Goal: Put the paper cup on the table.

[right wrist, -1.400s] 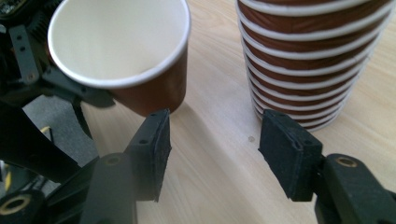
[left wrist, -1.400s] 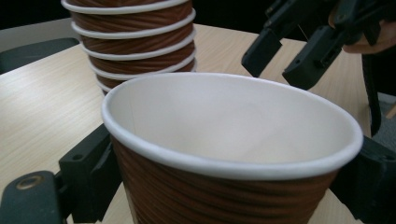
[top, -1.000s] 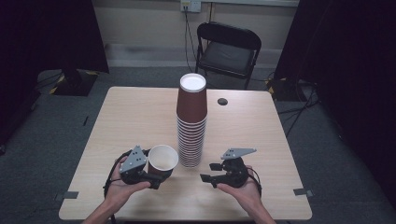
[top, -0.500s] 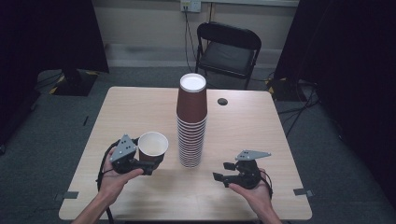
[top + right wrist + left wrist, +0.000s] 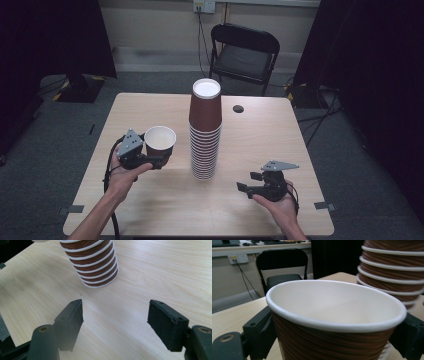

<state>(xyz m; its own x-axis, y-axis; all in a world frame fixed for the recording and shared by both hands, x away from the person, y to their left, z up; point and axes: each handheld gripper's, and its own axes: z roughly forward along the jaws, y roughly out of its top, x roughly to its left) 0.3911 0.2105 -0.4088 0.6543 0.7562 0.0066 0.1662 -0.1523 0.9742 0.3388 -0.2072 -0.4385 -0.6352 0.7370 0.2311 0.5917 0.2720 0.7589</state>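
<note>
A tall stack of brown paper cups [image 5: 205, 131] stands upside down in the middle of the wooden table [image 5: 260, 130]; the stack [image 5: 91, 261] also rises in the right gripper view. My left gripper [image 5: 157, 161] is shut on a single brown cup [image 5: 160, 143], mouth up and white inside, held left of the stack. In the left gripper view the held cup [image 5: 332, 322] sits between both jaws, with the stack [image 5: 394, 272] close at the right. My right gripper [image 5: 246, 183] hovers over the table right of the stack, its jaws having just been opening, nothing between them [image 5: 115, 322].
A black folding chair [image 5: 242, 52] stands behind the table's far edge. A small dark disc [image 5: 238, 108] lies on the table behind the stack. Dark curtains hang at both sides, and cables run across the grey floor.
My left gripper has carried the cup to the left and slightly up, away from the stack. My right gripper has drawn back to the right and toward the near edge, its jaws spreading.
</note>
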